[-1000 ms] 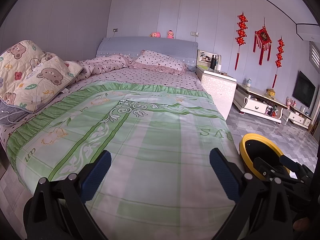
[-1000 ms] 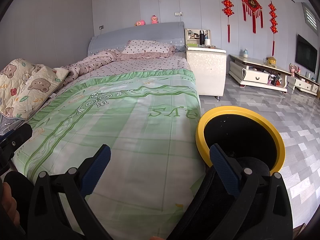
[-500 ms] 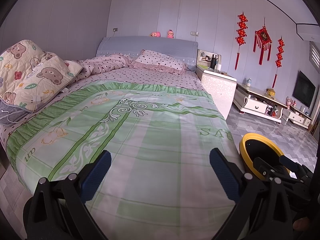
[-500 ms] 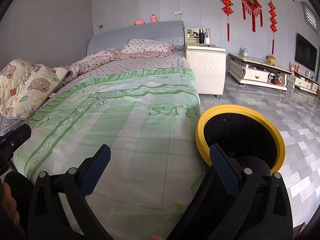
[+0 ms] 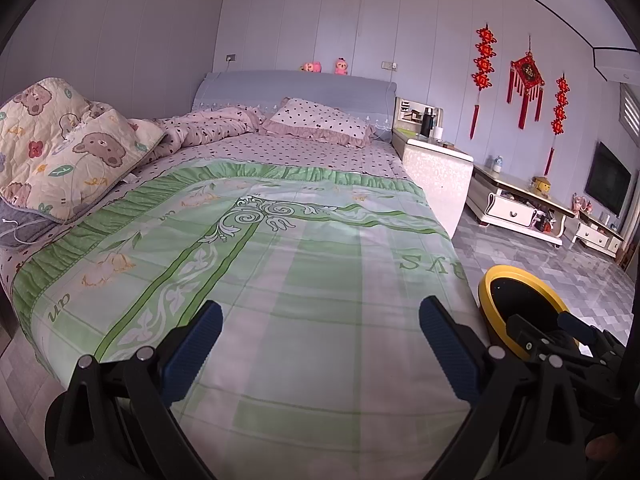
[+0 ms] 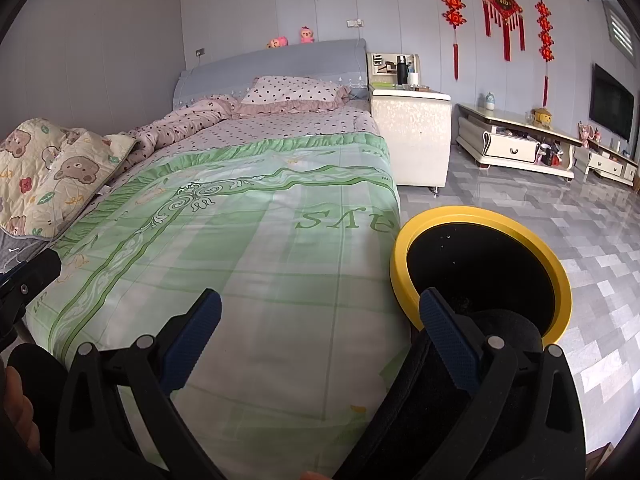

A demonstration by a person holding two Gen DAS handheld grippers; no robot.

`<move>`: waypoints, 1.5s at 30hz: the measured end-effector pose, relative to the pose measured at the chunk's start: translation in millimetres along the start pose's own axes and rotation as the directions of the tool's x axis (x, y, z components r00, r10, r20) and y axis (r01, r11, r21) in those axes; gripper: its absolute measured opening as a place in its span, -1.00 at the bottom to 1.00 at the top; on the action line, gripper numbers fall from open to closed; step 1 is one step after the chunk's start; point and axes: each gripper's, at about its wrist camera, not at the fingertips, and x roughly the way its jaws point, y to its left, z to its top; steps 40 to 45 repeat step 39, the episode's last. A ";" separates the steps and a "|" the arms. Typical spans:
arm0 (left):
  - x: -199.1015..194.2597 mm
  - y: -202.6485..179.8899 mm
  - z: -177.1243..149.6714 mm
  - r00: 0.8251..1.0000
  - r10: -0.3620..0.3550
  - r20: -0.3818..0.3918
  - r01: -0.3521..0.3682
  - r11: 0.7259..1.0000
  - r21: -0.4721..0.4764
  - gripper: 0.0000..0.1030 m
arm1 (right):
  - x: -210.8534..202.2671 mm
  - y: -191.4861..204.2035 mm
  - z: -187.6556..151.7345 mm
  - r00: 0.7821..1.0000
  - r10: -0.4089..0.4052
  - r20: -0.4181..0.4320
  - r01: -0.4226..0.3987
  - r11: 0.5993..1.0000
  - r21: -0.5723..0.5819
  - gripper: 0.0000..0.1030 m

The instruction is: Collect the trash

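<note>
A yellow-rimmed black trash bin (image 6: 480, 268) stands on the floor at the right side of the bed's foot; it also shows in the left wrist view (image 5: 516, 300). My left gripper (image 5: 320, 340) is open and empty above the green bedspread (image 5: 280, 260). My right gripper (image 6: 320, 332) is open and empty, its right finger over the bin's near edge. The right gripper's body shows in the left wrist view (image 5: 560, 344), and the left gripper's tip shows in the right wrist view (image 6: 32, 276). No trash is visible on the bed.
A bear-print quilt (image 5: 60, 148) lies at the bed's left edge. A dotted pillow (image 5: 320, 120) lies by the headboard. A white nightstand (image 6: 412, 136) and a low TV cabinet (image 6: 520, 148) stand to the right, on the grey tiled floor (image 6: 560, 216).
The right wrist view has tilted slightly; the bin and bed hold their places. The left gripper has not visibly moved.
</note>
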 end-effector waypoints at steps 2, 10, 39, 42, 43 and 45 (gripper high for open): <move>-0.2 -0.6 -0.8 1.000 0.000 -0.001 0.000 1.000 0.000 0.85 | 0.3 0.1 -0.3 1.000 0.001 -0.001 -0.001 1.000 -0.001 0.84; 0.5 0.2 -0.8 1.000 0.000 -0.006 0.000 1.000 -0.003 0.85 | 0.2 -0.2 -0.8 1.000 0.000 -0.004 0.000 1.000 0.002 0.84; 0.9 2.6 -4.0 0.999 0.020 -0.037 -0.021 0.999 -0.039 0.85 | -0.4 -0.7 -3.3 1.000 0.000 -0.012 0.000 1.000 0.010 0.84; 0.9 2.6 -4.0 0.999 0.020 -0.037 -0.021 0.999 -0.039 0.85 | -0.4 -0.7 -3.3 1.000 0.000 -0.012 0.000 1.000 0.010 0.84; 0.9 2.6 -4.0 0.999 0.020 -0.037 -0.021 0.999 -0.039 0.85 | -0.4 -0.7 -3.3 1.000 0.000 -0.012 0.000 1.000 0.010 0.84; 0.9 2.6 -4.0 0.999 0.020 -0.037 -0.021 0.999 -0.039 0.85 | -0.4 -0.7 -3.3 1.000 0.000 -0.012 0.000 1.000 0.010 0.84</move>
